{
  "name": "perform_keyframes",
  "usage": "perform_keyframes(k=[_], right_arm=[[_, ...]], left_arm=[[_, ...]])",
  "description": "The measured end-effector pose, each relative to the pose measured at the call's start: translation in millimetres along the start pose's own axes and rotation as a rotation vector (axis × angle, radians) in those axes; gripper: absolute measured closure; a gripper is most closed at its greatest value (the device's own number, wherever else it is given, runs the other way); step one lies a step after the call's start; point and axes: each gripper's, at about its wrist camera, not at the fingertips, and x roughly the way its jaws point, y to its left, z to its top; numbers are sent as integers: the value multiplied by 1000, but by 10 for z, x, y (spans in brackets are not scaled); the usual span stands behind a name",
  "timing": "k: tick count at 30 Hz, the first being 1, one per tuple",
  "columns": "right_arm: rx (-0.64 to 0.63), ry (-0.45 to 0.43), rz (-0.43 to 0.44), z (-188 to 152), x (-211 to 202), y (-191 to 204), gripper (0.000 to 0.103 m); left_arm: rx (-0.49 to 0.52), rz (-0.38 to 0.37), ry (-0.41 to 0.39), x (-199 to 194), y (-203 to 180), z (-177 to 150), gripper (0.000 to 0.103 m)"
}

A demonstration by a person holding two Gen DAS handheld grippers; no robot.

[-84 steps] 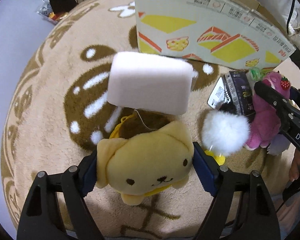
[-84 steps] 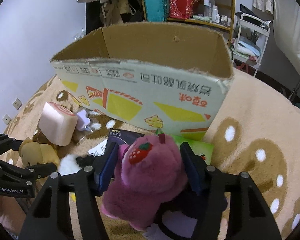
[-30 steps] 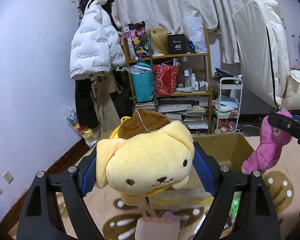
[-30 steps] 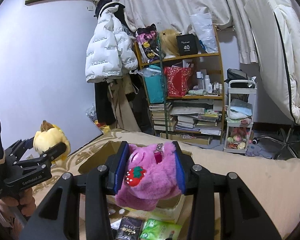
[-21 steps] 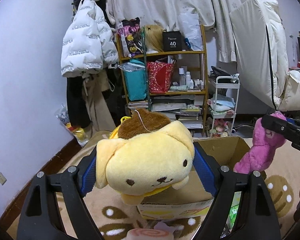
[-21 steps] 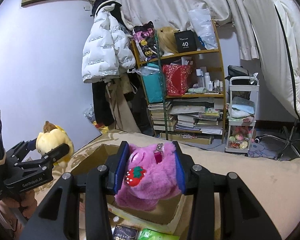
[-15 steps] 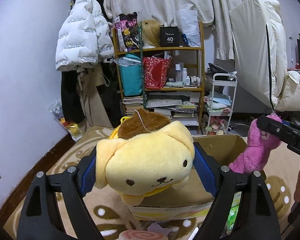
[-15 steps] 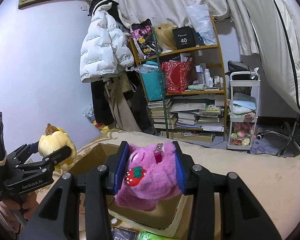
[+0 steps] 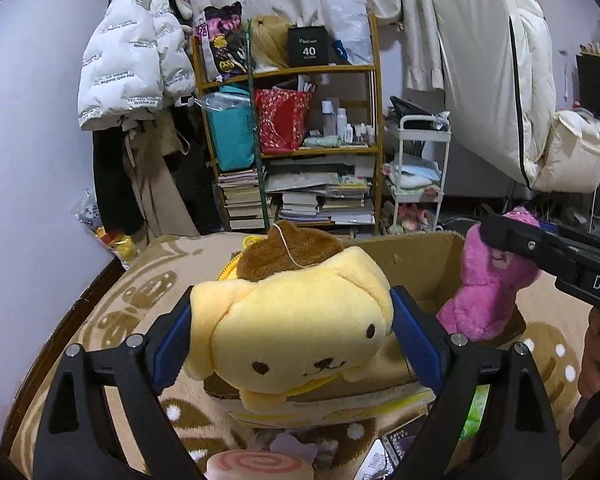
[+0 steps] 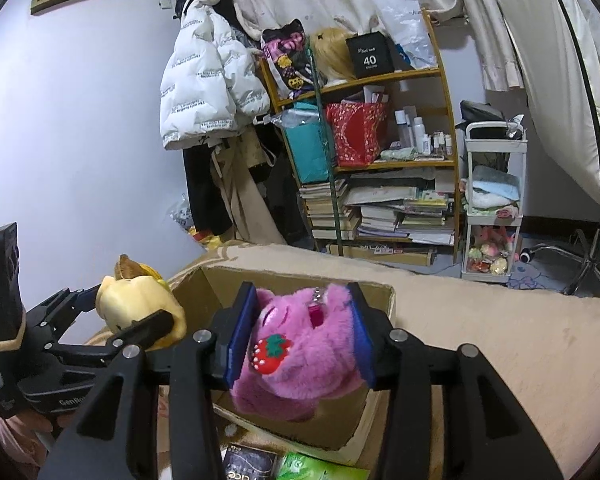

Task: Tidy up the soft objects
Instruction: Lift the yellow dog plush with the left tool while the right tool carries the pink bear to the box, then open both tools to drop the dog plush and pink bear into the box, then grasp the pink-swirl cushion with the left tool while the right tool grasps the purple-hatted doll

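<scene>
A yellow dog plush (image 9: 296, 332) with a brown cap sits between the blue pads of my left gripper (image 9: 292, 300), over the near wall of the open cardboard box (image 9: 412, 242). Its jaws are opening, though the pads still touch the plush's sides. A pink plush (image 10: 296, 364) with a strawberry is held in my right gripper (image 10: 302, 292) above the box (image 10: 300, 274); these jaws are opening too, pads still against the fur. The right wrist view shows the left gripper (image 10: 132, 302) with the yellow plush (image 10: 140, 308) at the box's left corner. The pink plush (image 9: 488, 292) hangs over the box's right side.
The box stands on a beige patterned rug (image 9: 140, 300). Below it lie a pink swirl roll cushion (image 9: 260, 466), a dark packet (image 9: 396, 444) and a green packet (image 10: 320, 468). A crowded shelf (image 9: 292, 140) and white cart (image 9: 420, 168) stand behind. A person's hand (image 9: 592, 368) holds the right gripper.
Both grippers have come down and closer to the box, which now looms larger. The yellow plush has sagged slightly between the left pads. The pink plush now hangs over the box opening.
</scene>
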Motion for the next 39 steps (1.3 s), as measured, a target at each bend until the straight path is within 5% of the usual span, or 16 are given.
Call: perform_keyframes(k=[7, 17, 26, 39], right_arm=[[-32, 46, 30, -66, 2, 24, 54], [-25, 62, 19, -102, -119, 100, 33], [20, 66, -18, -154, -296, 56, 0], [53, 138, -78, -253, -717, 45, 0]], left_arm=[[-15, 35, 54, 3, 2, -113, 8], [-56, 33, 44, -78, 82, -48, 3], [-54, 116, 54, -255, 217, -140, 1], [-77, 148, 174, -720, 435, -288, 1]])
